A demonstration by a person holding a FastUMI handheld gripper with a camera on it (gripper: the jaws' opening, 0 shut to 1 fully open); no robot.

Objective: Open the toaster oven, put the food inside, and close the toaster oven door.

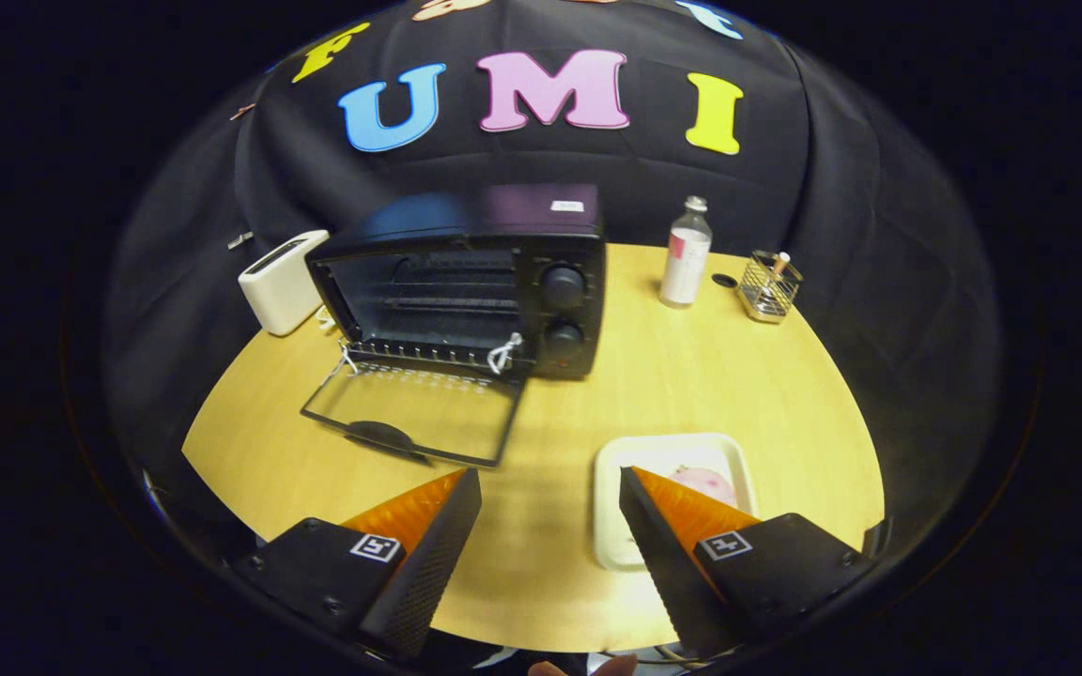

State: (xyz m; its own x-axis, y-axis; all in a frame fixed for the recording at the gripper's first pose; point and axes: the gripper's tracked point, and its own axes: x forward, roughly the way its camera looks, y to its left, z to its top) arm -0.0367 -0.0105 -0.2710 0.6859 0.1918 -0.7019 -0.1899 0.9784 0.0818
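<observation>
Toaster oven [466, 291] stands open at upper centre, its glass door [414, 413] flat on the table [691, 376].
My gripper [550, 483] is spread wide, holding nothing; I'd centre over the pink food [705, 481] in the white tray [614, 488], lower right, then close gently.

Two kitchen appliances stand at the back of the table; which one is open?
The black toaster oven, its glass door folded down flat. The white toaster beside it has no door. The tongs are open.

Matt wooden table [691, 376] — glossy glass oven door [409, 413].
</observation>
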